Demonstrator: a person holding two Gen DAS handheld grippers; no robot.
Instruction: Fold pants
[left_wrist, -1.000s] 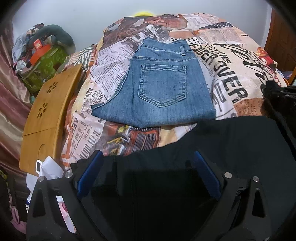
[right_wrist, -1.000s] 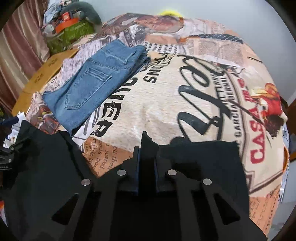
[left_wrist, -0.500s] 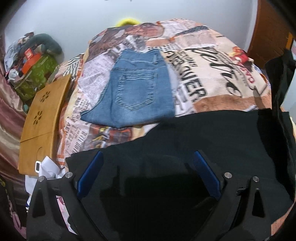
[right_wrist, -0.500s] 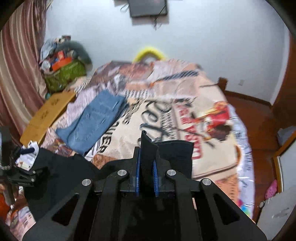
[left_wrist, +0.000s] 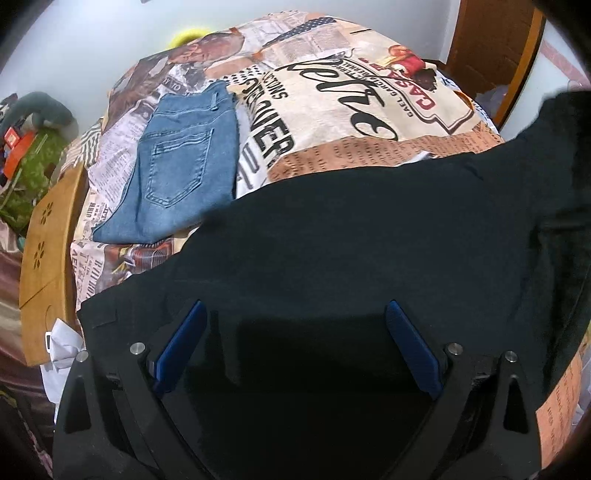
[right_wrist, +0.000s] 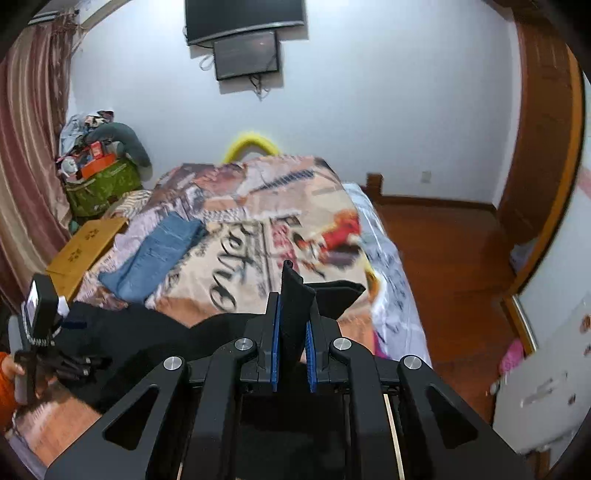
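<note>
Lying over the near edge of the bed, the black pants are spread from the near left corner across to the right, where one end is lifted off the cover. At the far left, a wooden board is seen beside the bed's left edge, with a green bag behind it near the wall. A folded pair of jeans is laid flat near the left edge of the bed, just beyond the black cloth and apart from it. The left gripper is held above the pants with its jaws wide; its blue pads are set far apart and no cloth is seen pinched between them, though dark fabric fills the view beneath. In the right wrist view, that gripper's body is seen low at the left, over the black cloth. The right gripper is closed narrowly on a fold of the pants, a strip of which stands up between its pads. A dark screen is mounted on the far wall, and a wooden door frame is seen at the right.
</note>
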